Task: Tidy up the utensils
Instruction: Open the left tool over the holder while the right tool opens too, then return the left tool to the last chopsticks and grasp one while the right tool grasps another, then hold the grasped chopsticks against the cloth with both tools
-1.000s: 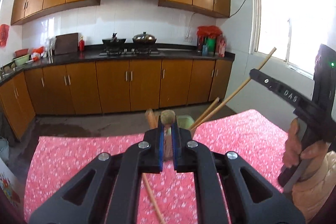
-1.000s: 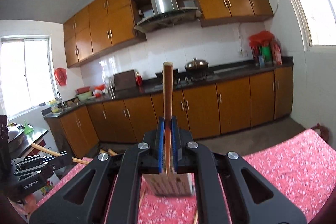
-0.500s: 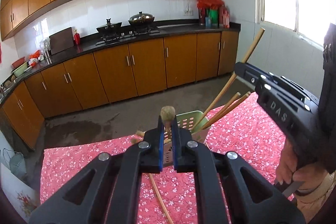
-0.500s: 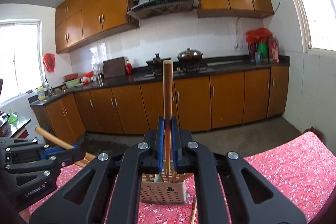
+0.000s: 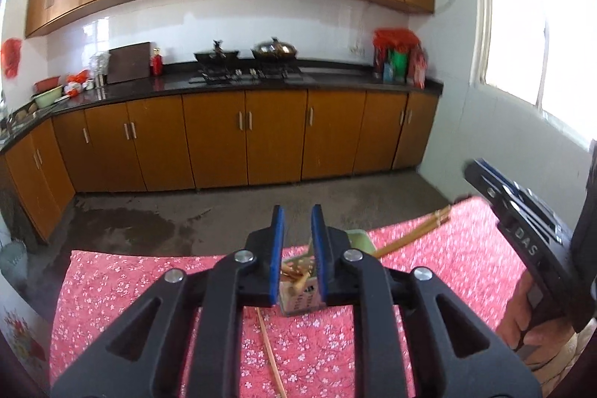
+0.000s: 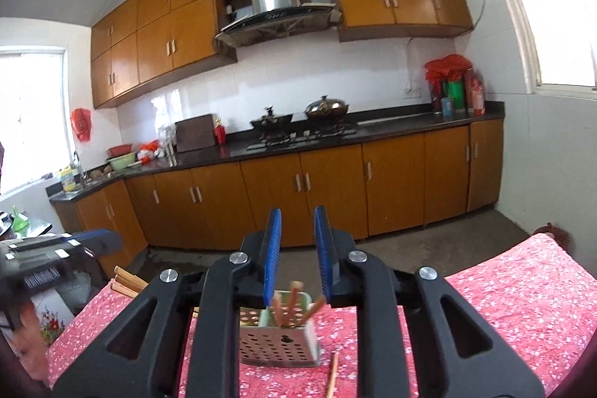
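A pale green perforated utensil basket [image 6: 280, 342] stands on the pink floral cloth and holds several wooden chopsticks [image 6: 294, 301]. My right gripper [image 6: 297, 215] hovers just above and in front of it; its jaws are opening and nothing is between the blue pads. My left gripper [image 5: 297, 211] also sits over the basket [image 5: 298, 297], jaws opening and empty. Several chopsticks [image 5: 410, 234] stick out to the right of the basket. A single chopstick [image 5: 268, 353] lies loose on the cloth in front, also visible from the right as a chopstick [image 6: 332, 375].
A hand [image 5: 530, 323] holds the right gripper [image 5: 515, 211] at the right edge. The left gripper [image 6: 56, 248] shows at the left of the right wrist view, with stick ends [image 6: 127, 280] below it. Beyond the table [image 5: 130, 286] lie bare floor and kitchen cabinets.
Both grippers were shut on upright wooden sticks; now both jaws have parted and the sticks are gone from between them. The right gripper's stick dropped among those in the basket.
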The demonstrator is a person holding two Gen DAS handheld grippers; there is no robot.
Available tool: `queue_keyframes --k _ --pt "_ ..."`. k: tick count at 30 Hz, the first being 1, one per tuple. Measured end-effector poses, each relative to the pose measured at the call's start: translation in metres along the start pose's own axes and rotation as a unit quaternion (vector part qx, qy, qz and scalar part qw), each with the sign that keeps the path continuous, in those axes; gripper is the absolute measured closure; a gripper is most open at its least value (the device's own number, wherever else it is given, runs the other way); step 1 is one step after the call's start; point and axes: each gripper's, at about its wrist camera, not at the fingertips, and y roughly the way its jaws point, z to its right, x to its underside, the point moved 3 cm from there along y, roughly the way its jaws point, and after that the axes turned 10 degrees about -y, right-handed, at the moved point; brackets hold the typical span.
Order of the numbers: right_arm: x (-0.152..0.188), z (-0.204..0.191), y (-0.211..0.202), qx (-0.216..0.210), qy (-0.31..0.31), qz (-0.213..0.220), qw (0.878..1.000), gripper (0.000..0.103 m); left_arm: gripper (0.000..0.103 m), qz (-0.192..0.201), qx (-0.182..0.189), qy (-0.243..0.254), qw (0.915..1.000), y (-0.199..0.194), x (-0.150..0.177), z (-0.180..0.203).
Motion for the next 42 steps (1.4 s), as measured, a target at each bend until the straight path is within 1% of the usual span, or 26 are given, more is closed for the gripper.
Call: queue_keyframes --k 2,4,6,7,8,10,11,12,13,14,15,16,17,20,21,24,26,27,29,33,36,37,38,42 --pt "0.006 0.012 -0.011 0.014 0.004 -0.005 1.0 0.083 0.083 0.02 -0.007 -0.014 0.9997 -0.018 -0.002 -0.012" --pt "0.015 0.023 -0.014 0.026 0.01 -0.018 0.999 0.083 0.078 0.038 -0.03 -0.027 0.9985 -0.034 0.004 -0.032" --pt "0.038 0.037 -0.016 0.044 0.014 -0.049 0.998 0.083 0.077 0.041 -0.051 -0.038 0.9971 -0.042 0.014 -0.051" --pt "0.054 0.043 -0.014 0.054 0.015 -0.072 0.996 0.083 0.076 0.038 -0.064 -0.043 0.9963 -0.044 0.022 -0.062" --pt "0.066 0.047 -0.011 0.057 0.017 -0.089 0.994 0.083 0.076 0.029 -0.079 -0.049 0.9953 -0.042 0.034 -0.077" --pt "0.102 0.052 -0.004 0.058 0.021 -0.136 0.989 0.083 0.076 0.008 -0.103 -0.052 0.9932 -0.034 0.058 -0.097" --pt "0.117 0.051 -0.001 0.057 0.022 -0.156 0.986 0.083 0.076 -0.011 -0.121 -0.052 0.9913 -0.025 0.075 -0.109" --pt "0.137 0.048 0.003 0.048 0.024 -0.182 0.982 0.083 0.076 -0.033 -0.132 -0.051 0.9894 -0.015 0.095 -0.117" --pt "0.153 0.043 0.005 0.036 0.025 -0.203 0.978 0.083 0.076 -0.047 -0.134 -0.051 0.9885 -0.009 0.107 -0.121" --pt "0.173 0.034 0.009 0.018 0.025 -0.228 0.973 0.083 0.076 -0.071 -0.133 -0.052 0.9872 0.001 0.126 -0.122" --pt "0.185 0.026 0.01 0.005 0.025 -0.244 0.969 0.083 0.076 -0.091 -0.129 -0.056 0.986 0.01 0.143 -0.123" --pt "0.201 0.014 0.012 -0.016 0.026 -0.264 0.964 0.083 0.076 -0.101 -0.123 -0.058 0.9855 0.014 0.155 -0.122" --pt "0.212 0.007 0.012 -0.027 0.027 -0.275 0.961 0.083 0.076 -0.118 -0.11 -0.063 0.9849 0.022 0.173 -0.118" --pt "0.237 -0.019 0.015 -0.045 0.019 -0.303 0.952 0.083 0.076 -0.141 -0.083 -0.073 0.9838 0.035 0.201 -0.107" --pt "0.239 -0.023 0.016 -0.046 0.017 -0.308 0.95 0.083 0.076 -0.147 -0.076 -0.073 0.9835 0.038 0.211 -0.1" --pt "0.252 -0.03 0.02 -0.042 0.009 -0.325 0.945 0.083 0.076 -0.16 -0.071 -0.062 0.9827 0.049 0.224 -0.084" --pt "0.256 -0.032 0.021 -0.035 -0.004 -0.322 0.946 0.085 0.076 -0.167 -0.073 -0.052 0.9819 0.054 0.234 -0.075" --pt "0.256 -0.032 0.021 -0.032 -0.008 -0.323 0.946 0.093 0.076 -0.169 -0.073 -0.05 0.9816 0.056 0.237 -0.073" --pt "0.255 -0.028 0.023 -0.021 -0.01 -0.325 0.946 0.095 0.076 -0.177 -0.074 -0.047 0.9803 0.064 0.243 -0.071" --pt "0.253 -0.007 0.023 0.0 0.014 -0.325 0.946 0.095 0.077 -0.187 -0.08 -0.045 0.978 0.072 0.252 -0.069" --pt "0.252 0.0 0.022 0.005 0.015 -0.324 0.946 0.095 0.084 -0.197 -0.083 -0.043 0.9759 0.08 0.254 -0.066" --pt "0.251 0.001 0.021 0.006 0.013 -0.324 0.946 0.095 0.091 -0.2 -0.084 -0.042 0.9754 0.082 0.255 -0.066" --pt "0.251 0.003 0.021 0.007 0.011 -0.324 0.946 0.095 0.094 -0.202 -0.089 -0.039 0.9744 0.084 0.256 -0.066" --pt "0.249 0.009 0.028 0.018 0.001 -0.324 0.946 0.095 0.095 -0.198 -0.108 -0.053 0.9727 0.091 0.247 -0.085"
